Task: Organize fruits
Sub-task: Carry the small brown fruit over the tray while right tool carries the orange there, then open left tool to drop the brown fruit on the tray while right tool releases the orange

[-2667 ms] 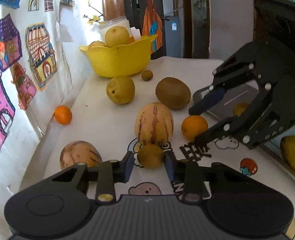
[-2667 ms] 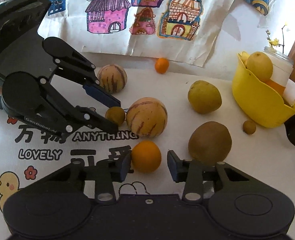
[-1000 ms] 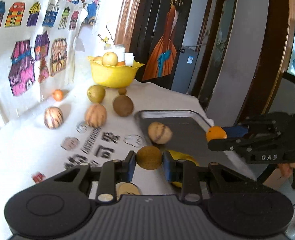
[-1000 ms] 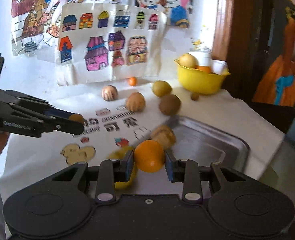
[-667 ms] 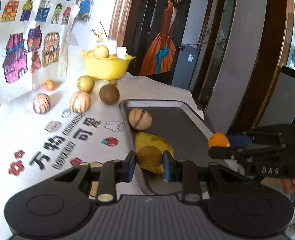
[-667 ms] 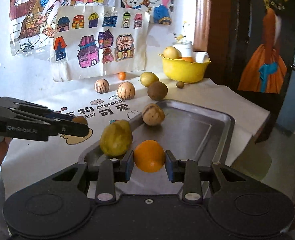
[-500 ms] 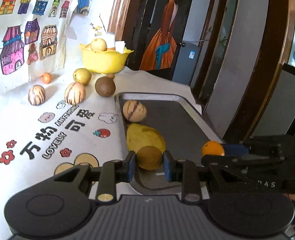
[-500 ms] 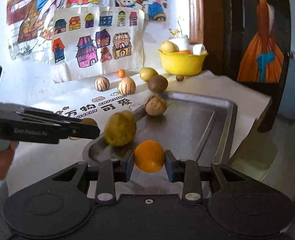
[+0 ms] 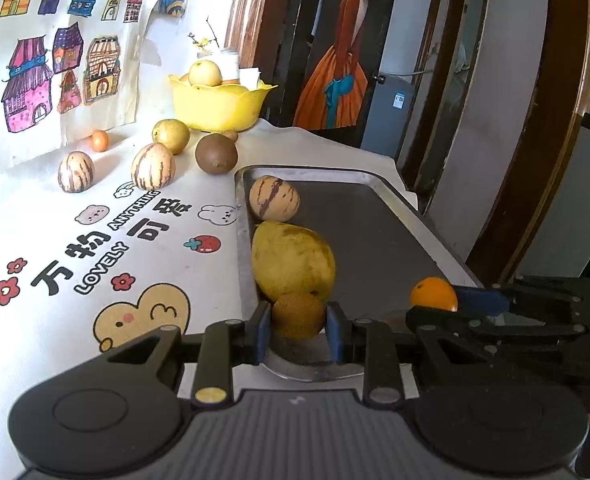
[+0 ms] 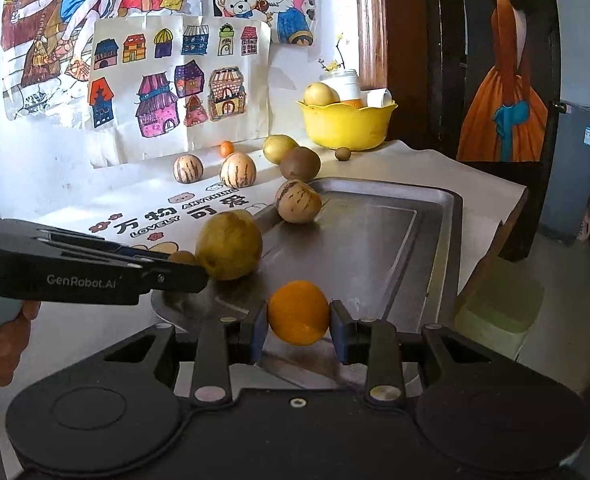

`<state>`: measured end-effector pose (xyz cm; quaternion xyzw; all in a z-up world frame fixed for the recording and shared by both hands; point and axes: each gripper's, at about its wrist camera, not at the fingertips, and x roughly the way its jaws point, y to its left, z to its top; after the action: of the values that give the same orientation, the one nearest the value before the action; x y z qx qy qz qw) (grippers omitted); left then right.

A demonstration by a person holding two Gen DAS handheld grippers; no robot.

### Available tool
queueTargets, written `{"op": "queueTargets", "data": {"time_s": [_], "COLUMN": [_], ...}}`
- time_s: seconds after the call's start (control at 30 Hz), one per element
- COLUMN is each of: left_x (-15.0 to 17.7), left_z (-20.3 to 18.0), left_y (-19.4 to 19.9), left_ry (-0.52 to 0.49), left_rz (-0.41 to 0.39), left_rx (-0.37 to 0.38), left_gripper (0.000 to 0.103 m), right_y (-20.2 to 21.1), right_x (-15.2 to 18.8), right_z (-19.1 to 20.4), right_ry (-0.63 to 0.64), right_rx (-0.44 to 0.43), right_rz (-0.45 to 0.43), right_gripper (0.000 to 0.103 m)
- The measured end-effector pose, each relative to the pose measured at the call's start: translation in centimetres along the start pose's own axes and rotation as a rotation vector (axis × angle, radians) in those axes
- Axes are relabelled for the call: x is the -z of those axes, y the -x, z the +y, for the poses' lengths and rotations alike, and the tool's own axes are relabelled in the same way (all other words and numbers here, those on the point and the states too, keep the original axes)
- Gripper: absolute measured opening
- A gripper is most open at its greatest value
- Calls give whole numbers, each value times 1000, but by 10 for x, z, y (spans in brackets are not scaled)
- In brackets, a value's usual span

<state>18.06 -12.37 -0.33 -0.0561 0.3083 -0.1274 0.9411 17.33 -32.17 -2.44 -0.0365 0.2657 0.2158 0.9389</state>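
The left gripper is clamping a small brown fruit between its blue-padded fingers, holding it over the near corner of the metal tray. Just beyond that fruit, a large yellow-green pear is lying in the tray against its left wall, and a striped melon is sitting farther back in the same tray near the far left corner.

The right gripper is gripping an orange between its fingers, poised over the near end of the tray. In the left wrist view the orange is showing at the right side of the tray, pinched at the tips of the right gripper. In the right wrist view the left gripper is reaching in from the left, with the small brown fruit right beside the pear.

On the table, covered with a printed cloth, two more striped melons are standing near a brown kiwi-like fruit, a yellow-green fruit and a tiny orange by the wall. A yellow bowl at the back is holding more fruit.
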Motion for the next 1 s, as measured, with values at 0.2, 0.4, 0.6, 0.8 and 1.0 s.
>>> {"op": "queueTargets", "data": {"time_s": [0.2,0.4,0.6,0.8,1.0], "left_x": [1,2,2,1,3], "left_z": [-2,-1,1,4,12], "left_y": [-4,-9,-11,-9,-2], "left_ry": [-6,2,21,47,113], "left_rz": [11,15,17,17,-26], "left_rx": [4,11,17,26,90], "left_gripper": [32,32,34,34,55], "right_y": [-2,-3,-1,5,15], "right_x": [5,5,8,10,13], "right_z": [3,6,6,5,5], "right_ry": [1,22,26,16,-6], "right_rx": [16,38,59,81,117], "right_rz": [2,-3,-15,-28,-44], "right_gripper": [35,35,37,40,49]}}
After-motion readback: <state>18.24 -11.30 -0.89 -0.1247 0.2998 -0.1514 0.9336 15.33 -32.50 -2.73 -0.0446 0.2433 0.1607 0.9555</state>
